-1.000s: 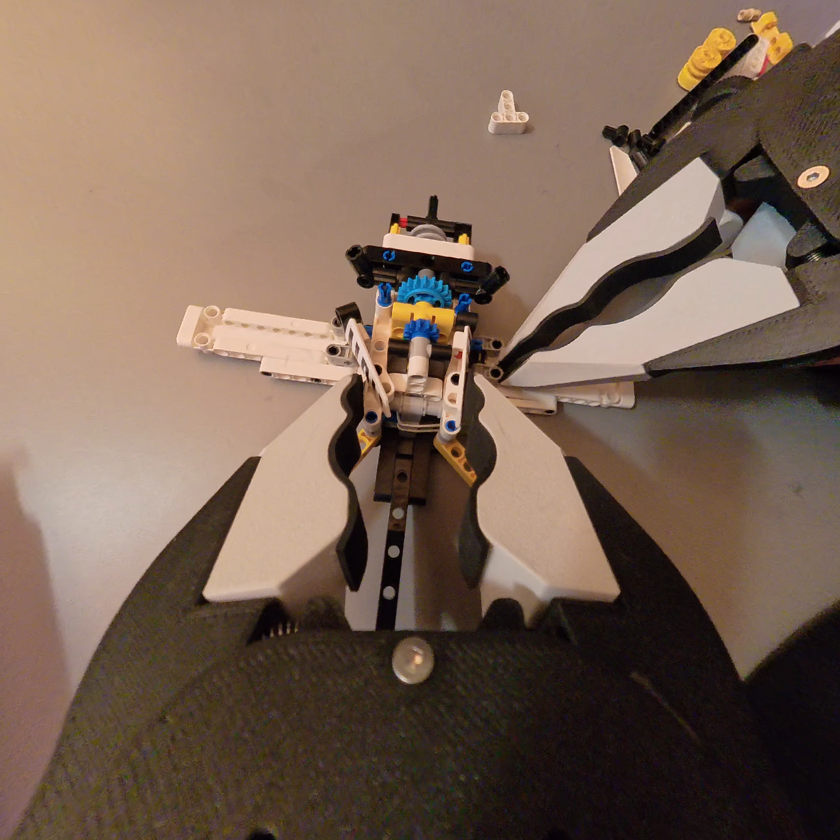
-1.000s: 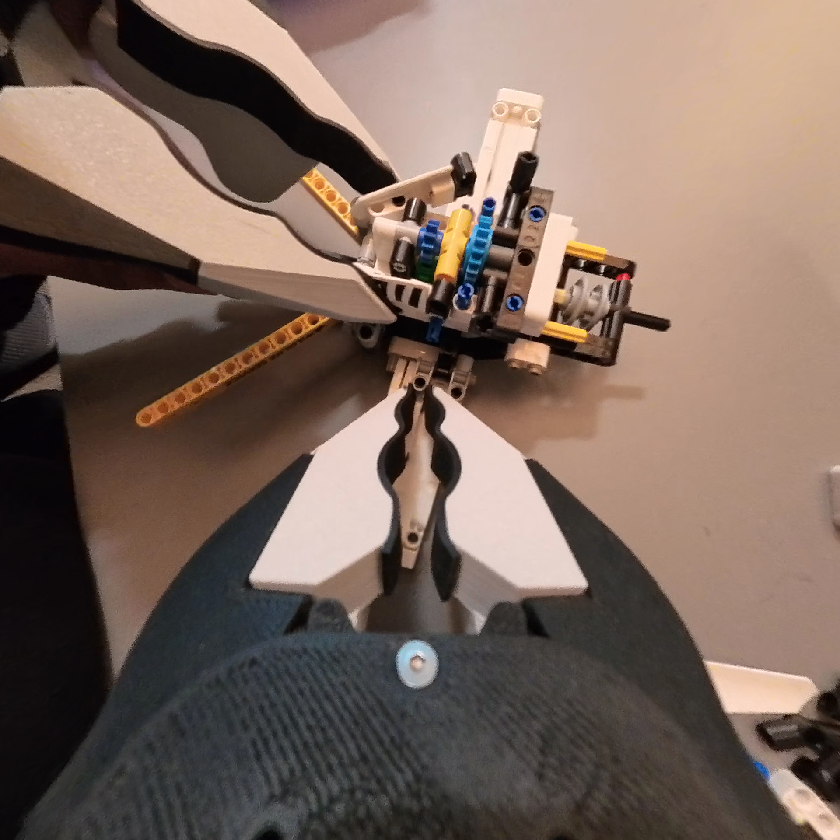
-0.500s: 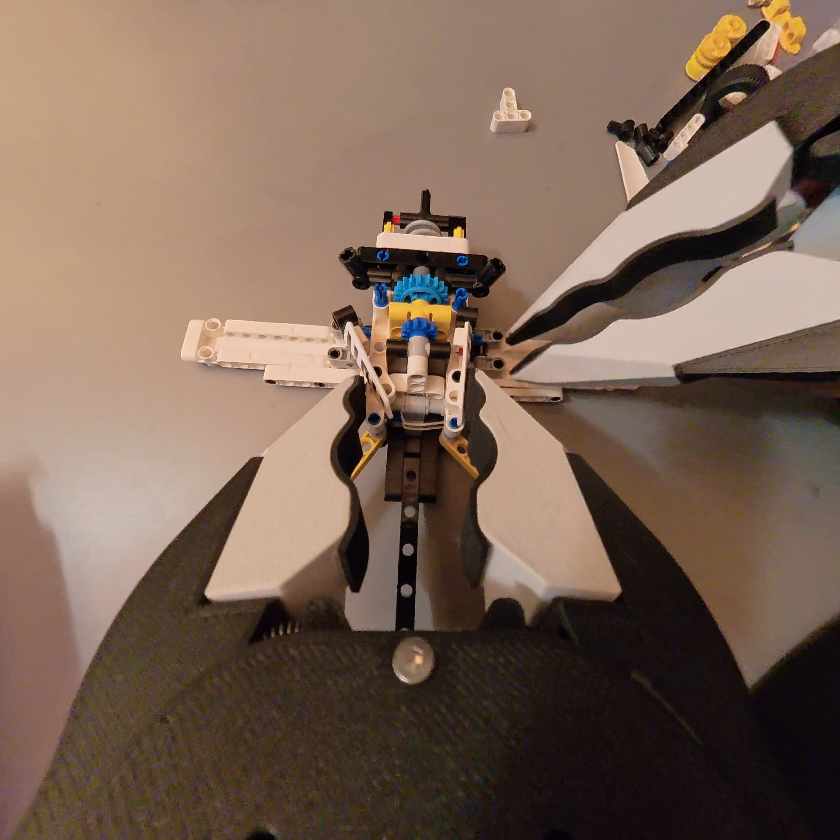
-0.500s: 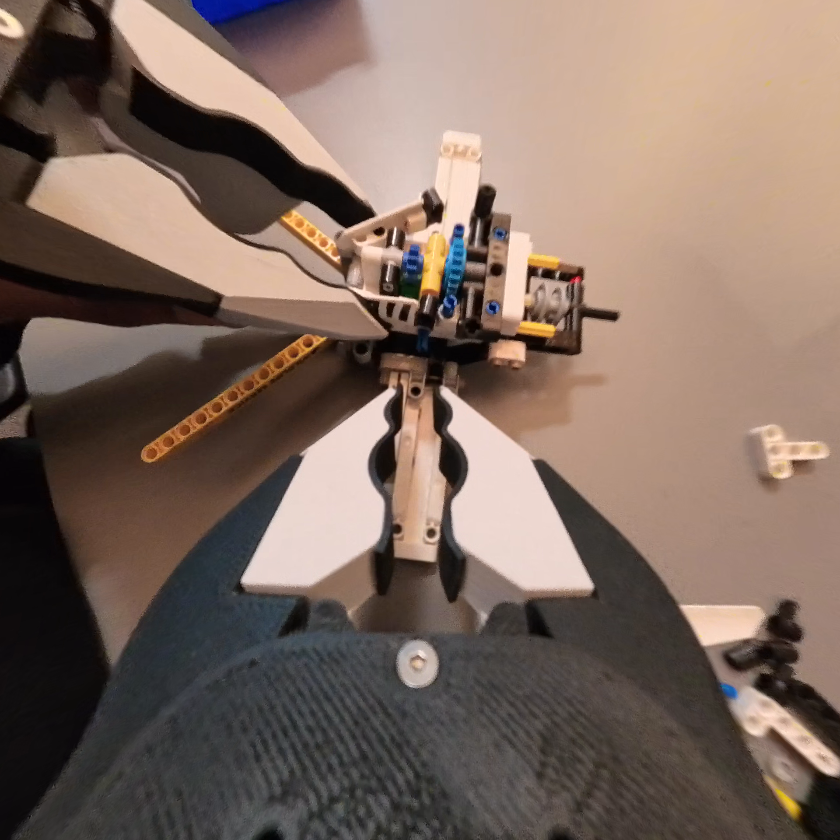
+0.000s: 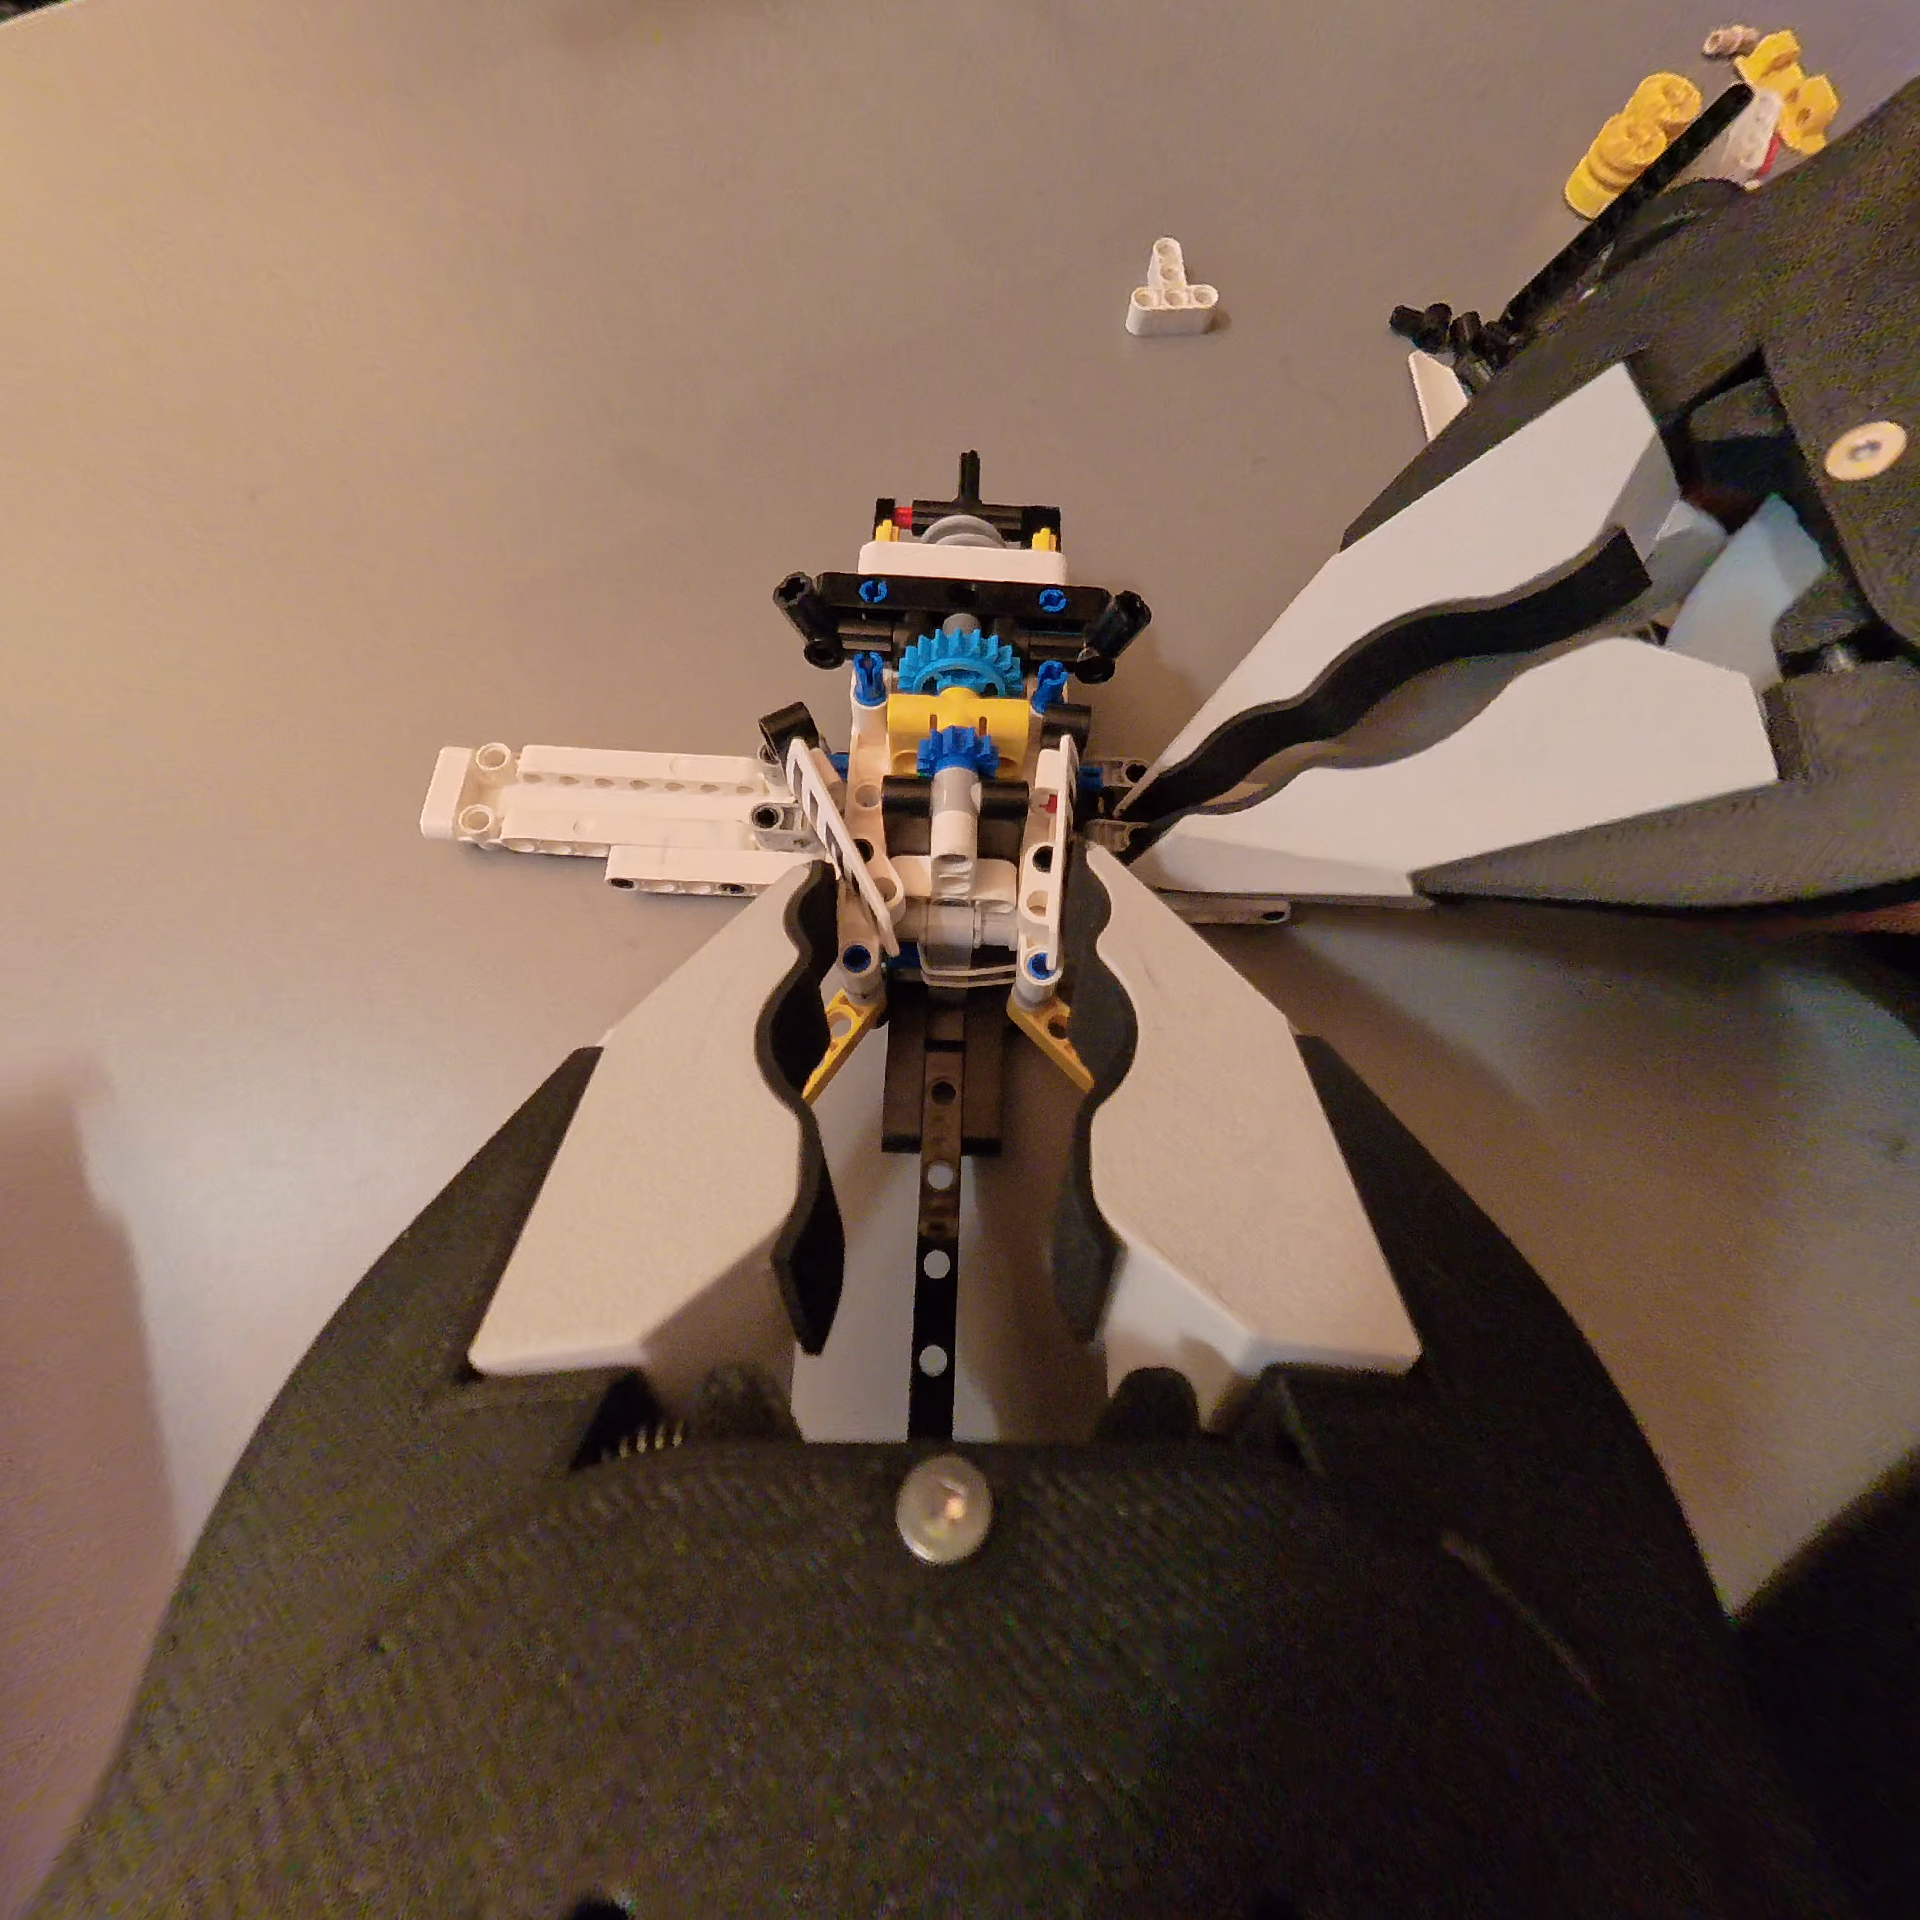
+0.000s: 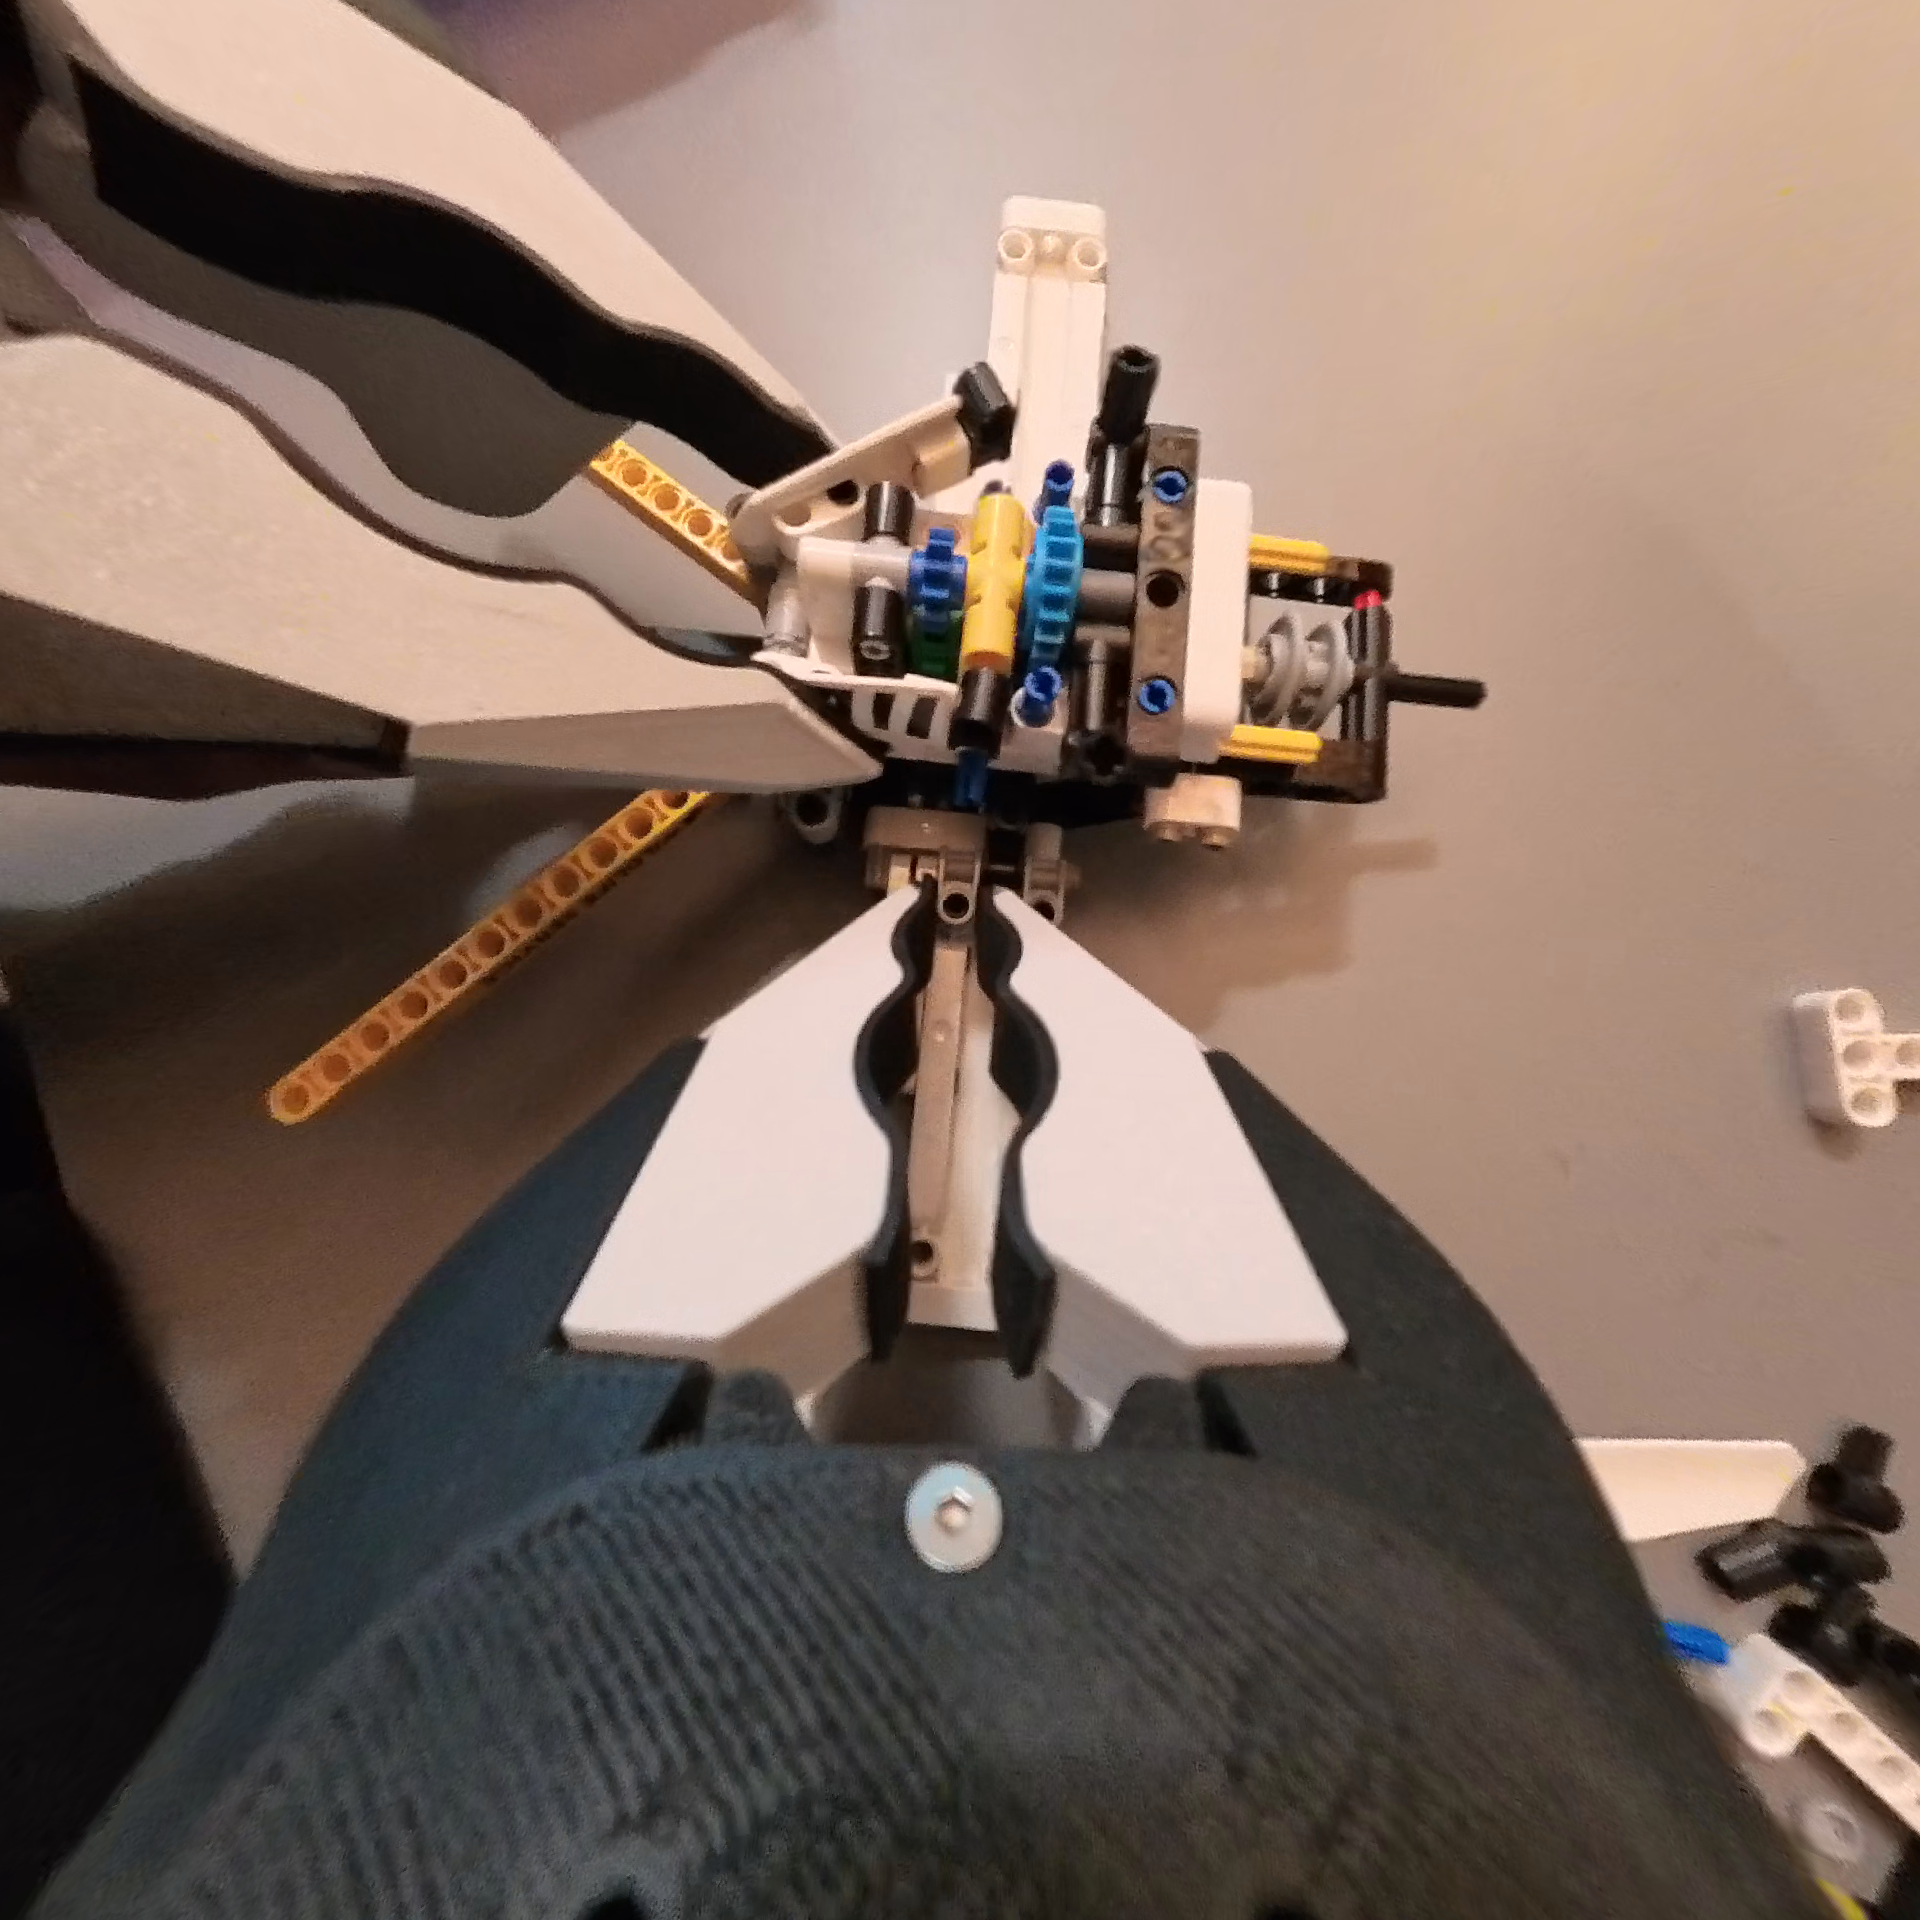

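Left gripper [image 5: 951, 914] half open, both pads pressed on the sides of a brick model [image 5: 961, 748] resting on the grey table [image 5: 416, 416]. Right gripper [image 6: 954, 914] nearly closed — pinching the model's thin grey side beam [image 6: 940, 1049].

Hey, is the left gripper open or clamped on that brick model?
Clamped: the left gripper has both pads pressed against the sides of the brick model.

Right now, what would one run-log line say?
left jaws: clamping brick model | right jaws: pinching its pale wing beam | table: white T-piece loose
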Action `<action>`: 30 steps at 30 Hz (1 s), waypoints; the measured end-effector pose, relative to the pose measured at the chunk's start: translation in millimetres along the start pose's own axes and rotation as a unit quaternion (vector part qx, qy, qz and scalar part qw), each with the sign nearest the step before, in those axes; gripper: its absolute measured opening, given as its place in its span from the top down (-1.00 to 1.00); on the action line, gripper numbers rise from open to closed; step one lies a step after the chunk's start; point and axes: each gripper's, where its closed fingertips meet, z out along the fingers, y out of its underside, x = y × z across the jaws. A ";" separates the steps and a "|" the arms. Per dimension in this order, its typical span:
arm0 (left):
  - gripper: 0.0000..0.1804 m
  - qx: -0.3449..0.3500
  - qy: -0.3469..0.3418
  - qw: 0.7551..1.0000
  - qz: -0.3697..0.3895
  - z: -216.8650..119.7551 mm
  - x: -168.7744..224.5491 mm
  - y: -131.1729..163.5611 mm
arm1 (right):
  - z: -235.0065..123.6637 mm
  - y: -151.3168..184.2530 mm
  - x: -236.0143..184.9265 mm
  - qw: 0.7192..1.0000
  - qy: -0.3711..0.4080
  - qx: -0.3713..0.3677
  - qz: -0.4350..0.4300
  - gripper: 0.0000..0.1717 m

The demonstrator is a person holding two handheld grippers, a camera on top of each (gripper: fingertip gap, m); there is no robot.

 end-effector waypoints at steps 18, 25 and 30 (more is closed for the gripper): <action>0.49 0.001 -0.008 1.000 0.000 0.2 -0.2 1.3 | -0.8 1.2 -6.4 0.997 -0.026 0.019 -0.064 0.94; 0.48 -0.002 -0.013 1.000 0.002 0.5 -0.7 1.5 | -1.0 1.7 -7.9 0.990 -0.031 0.013 -0.133 0.95; 0.48 -0.006 -0.020 1.000 0.001 0.9 -0.8 1.3 | -1.6 2.2 -8.4 0.987 -0.058 0.015 -0.147 0.95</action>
